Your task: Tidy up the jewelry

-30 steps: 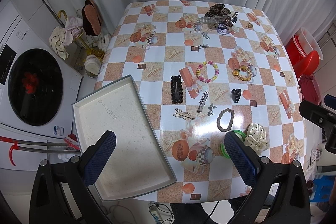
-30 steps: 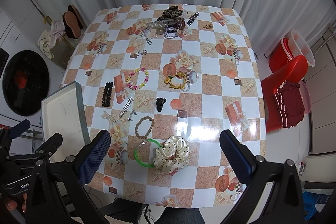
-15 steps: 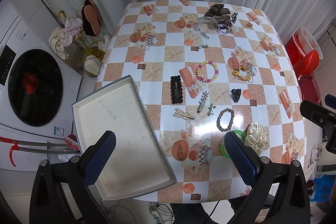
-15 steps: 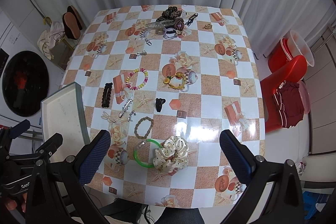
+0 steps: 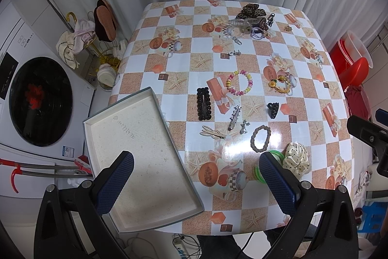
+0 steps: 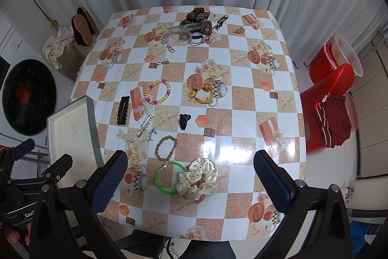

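Both sets of fingers spread wide, empty. Lower right gripper [image 6: 190,176] onto cream scrunchie [image 6: 197,177] between its fingers, avoiding green bangle [image 6: 167,177] touching it; carry to tray [image 5: 135,157].

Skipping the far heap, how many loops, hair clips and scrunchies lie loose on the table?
Loops: 4, green bangle, braided band, pastel bracelet, yellow band
Hair clips: 4, black beaded clip, silver clip, beige clip, black claw
Scrunchies: 1, cream scrunchie
Total: 9
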### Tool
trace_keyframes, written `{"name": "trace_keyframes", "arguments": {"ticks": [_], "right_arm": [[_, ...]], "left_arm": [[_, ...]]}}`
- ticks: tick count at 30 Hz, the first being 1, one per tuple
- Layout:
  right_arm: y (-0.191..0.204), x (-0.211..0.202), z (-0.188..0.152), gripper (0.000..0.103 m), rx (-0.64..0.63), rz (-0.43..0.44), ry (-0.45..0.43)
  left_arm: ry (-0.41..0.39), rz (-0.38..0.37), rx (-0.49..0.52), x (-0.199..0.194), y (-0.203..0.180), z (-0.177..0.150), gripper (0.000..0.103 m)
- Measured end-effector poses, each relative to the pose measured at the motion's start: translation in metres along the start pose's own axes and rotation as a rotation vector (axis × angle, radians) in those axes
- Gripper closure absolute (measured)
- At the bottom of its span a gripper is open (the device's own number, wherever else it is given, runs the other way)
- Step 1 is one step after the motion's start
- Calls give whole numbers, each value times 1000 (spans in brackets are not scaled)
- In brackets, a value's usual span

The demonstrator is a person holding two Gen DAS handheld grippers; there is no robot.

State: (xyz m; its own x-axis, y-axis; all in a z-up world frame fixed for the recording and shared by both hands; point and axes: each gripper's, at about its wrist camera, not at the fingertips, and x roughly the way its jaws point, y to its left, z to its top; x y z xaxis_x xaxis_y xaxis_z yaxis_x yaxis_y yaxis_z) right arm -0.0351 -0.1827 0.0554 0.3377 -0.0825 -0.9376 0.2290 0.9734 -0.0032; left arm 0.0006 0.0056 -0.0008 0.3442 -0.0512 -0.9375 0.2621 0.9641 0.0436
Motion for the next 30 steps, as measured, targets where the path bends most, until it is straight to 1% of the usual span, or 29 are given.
{"name": "trace_keyframes", "arguments": {"ticks": [30], "right_arm": [[0,5,2,0,0,0,1]], "left_arm": [[4,1,0,0,0,0,0]]}}
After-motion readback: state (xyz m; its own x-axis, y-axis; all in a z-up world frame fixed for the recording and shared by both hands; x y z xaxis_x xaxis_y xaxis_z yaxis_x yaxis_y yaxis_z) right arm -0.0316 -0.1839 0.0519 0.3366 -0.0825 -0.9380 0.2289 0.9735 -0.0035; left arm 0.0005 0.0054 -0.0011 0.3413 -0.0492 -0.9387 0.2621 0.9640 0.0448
